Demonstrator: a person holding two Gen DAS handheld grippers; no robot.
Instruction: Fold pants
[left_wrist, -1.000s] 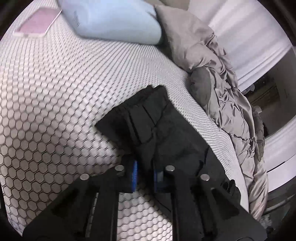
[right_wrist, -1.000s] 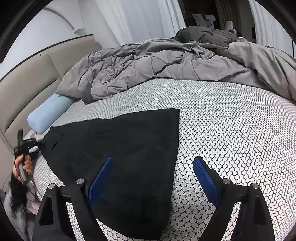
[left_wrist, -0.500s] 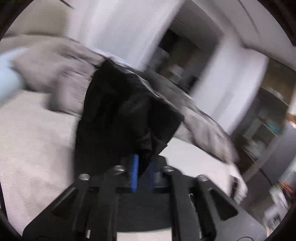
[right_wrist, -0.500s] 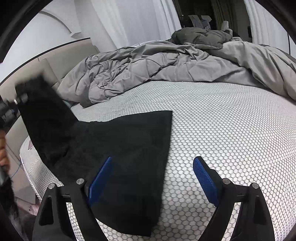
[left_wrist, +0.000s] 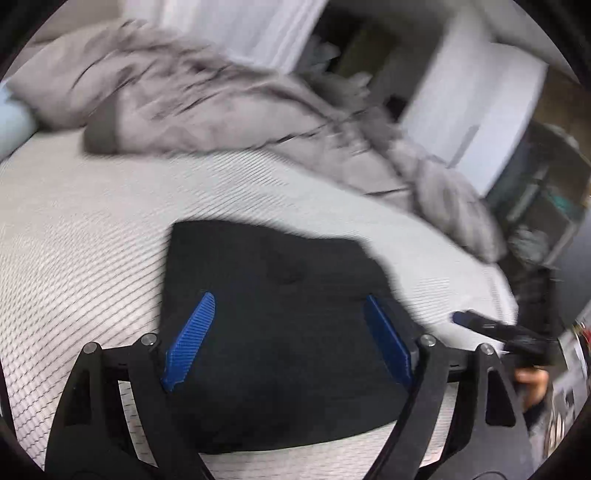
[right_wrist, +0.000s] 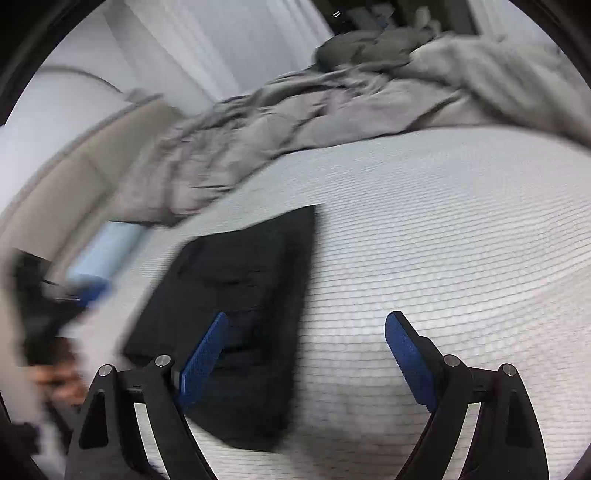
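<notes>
Since a second ago I've swung the black fabric pants (left_wrist: 280, 332) over into a fold and released them, so my left claw (left_wrist: 288, 343) and right claw (right_wrist: 306, 362) hang spread apart, the garment lying flat on the honeycomb-patterned white mattress (right_wrist: 443, 229) at my twelve o'clock.

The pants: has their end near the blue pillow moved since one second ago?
Yes. In the right wrist view, the pants end has come away from the pillow, folded over toward the right hand-held gripper.

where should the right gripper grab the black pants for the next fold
Probably the near corner of the black pants, the edge beside the right gripper. They lie flat in a folded slab on the bed sheet, so slide one finger under that edge from the bare sheet side. Both grippers are open.
</notes>
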